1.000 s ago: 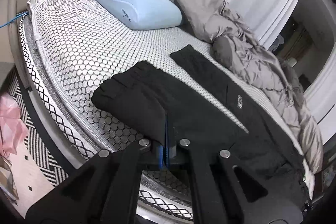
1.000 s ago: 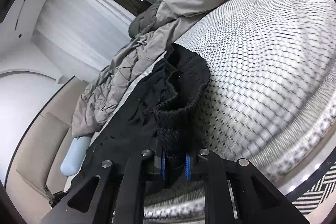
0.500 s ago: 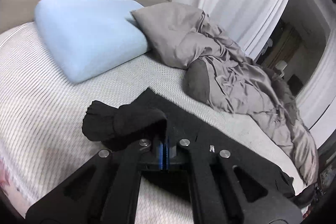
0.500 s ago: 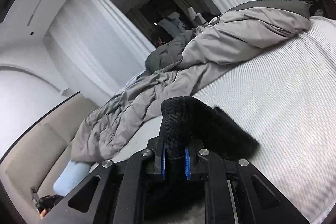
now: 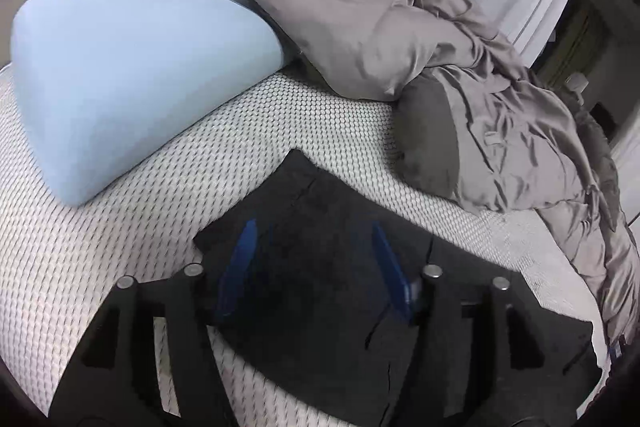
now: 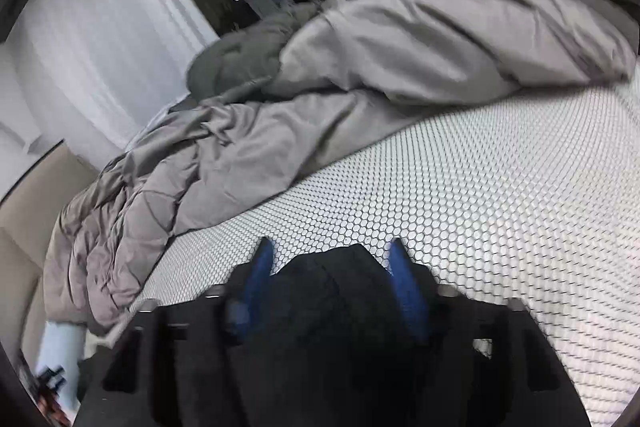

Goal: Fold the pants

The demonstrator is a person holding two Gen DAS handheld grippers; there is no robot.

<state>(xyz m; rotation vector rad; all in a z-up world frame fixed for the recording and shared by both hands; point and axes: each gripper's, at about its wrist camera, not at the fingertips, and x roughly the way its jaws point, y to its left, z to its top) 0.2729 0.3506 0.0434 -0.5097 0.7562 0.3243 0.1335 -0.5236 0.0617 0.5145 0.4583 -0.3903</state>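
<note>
Seemingly no legible text anywhere.

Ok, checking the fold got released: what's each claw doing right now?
Left claw: open, has just been opening, black pants lying loose between its fingers.
Right claw: open, likewise just opened, pants between fingers, ungripped.

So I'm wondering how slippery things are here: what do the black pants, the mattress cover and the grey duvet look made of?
Black pants: soft matte knit, probably cotton or fleece; no sheen, slightly fuzzy. Mattress cover: white woven mesh with a honeycomb pattern, likely synthetic. Grey duvet: smooth, faintly glossy woven shell, puffy and finely creased, probably polyester or microfibre.
</note>
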